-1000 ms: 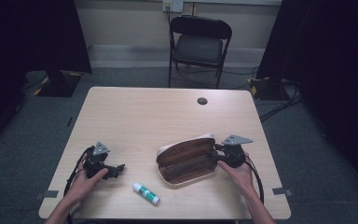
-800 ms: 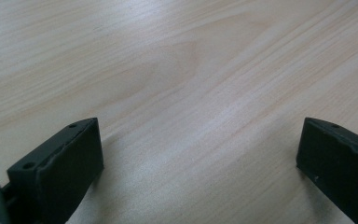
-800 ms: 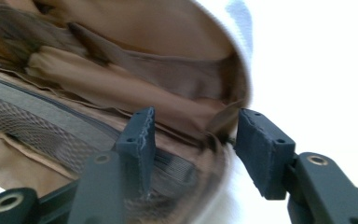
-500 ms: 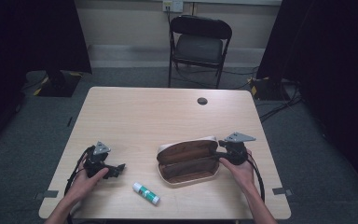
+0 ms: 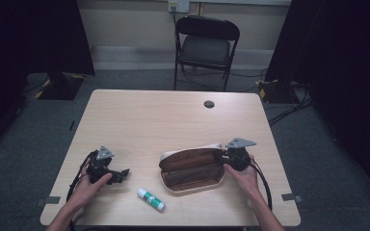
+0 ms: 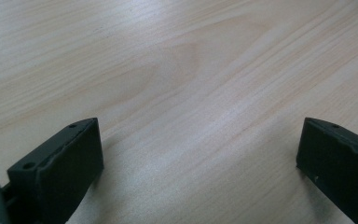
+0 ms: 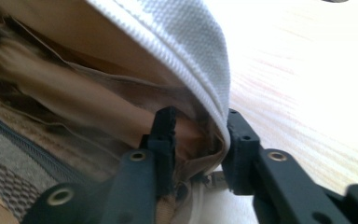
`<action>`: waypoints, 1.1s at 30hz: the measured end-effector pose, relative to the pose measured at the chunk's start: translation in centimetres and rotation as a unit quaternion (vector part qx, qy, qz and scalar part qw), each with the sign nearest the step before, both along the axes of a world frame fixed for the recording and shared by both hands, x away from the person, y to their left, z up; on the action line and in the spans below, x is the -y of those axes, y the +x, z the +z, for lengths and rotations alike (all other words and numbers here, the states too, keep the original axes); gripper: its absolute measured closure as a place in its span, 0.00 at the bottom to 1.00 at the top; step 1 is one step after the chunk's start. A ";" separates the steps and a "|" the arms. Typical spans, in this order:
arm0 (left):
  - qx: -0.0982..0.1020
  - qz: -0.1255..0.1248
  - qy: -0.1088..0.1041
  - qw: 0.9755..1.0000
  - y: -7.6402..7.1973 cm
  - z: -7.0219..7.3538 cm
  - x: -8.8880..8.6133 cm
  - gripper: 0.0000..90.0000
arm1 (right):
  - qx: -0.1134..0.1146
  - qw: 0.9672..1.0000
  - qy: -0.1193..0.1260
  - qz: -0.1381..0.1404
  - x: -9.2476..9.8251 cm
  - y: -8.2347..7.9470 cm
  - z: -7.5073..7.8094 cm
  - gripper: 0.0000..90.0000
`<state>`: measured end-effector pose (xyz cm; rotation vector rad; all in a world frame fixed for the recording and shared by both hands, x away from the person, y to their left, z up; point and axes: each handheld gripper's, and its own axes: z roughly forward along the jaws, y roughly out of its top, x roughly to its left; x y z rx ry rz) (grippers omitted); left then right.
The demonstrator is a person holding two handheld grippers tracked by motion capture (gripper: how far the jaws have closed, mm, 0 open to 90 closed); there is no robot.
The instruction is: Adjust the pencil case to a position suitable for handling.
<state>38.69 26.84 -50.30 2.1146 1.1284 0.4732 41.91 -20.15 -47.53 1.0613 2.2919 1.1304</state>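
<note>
The high view looks down from above on the whole table. The left gripper view sits very close to that same tabletop. The right gripper view is right against the open case.

No legible text, brand, number or sign anywhere.

The glue stick lying on the table carries a green and white label, but in the high view it is too small and blurred to make out any letters. The open pencil case shows plain cream fabric outside and brown lining inside, and in the right gripper view its canvas edge and zipper bear no print that can be read. The plate on the wall behind the chair is blank at this size. The left gripper view has bare wood grain with no marking.
</note>
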 end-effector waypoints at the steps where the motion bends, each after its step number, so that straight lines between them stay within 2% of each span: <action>1: 0.000 0.000 0.000 1.000 0.0 0.0 0.0 0.00 | -0.003 1.000 0.000 -0.001 0.0 -0.2 0.1 0.79; 7: 0.000 0.000 -0.001 1.000 0.0 0.0 0.0 0.00 | -0.013 1.000 0.004 -0.003 0.4 -1.3 0.2 0.89; 15: 0.000 0.000 -0.001 1.000 0.0 0.0 0.0 0.00 | -0.024 1.000 0.012 -0.003 0.9 -3.0 0.2 0.92; 21: 0.000 0.000 0.000 1.000 0.0 0.0 0.0 0.00 | -0.033 0.999 0.009 -0.001 1.3 -4.2 0.4 0.92; 26: 0.000 0.000 -0.001 1.000 0.0 0.0 0.0 0.00 | -0.033 0.999 0.013 -0.001 1.7 -5.0 0.4 0.81; 30: 0.000 0.000 0.000 1.000 0.0 0.0 0.0 0.00 | -0.022 1.000 0.017 0.004 1.4 -5.2 0.6 0.68; 33: 0.000 0.000 0.000 1.000 0.0 0.0 0.0 0.00 | -0.014 1.000 0.025 -0.006 1.3 -5.4 0.9 0.59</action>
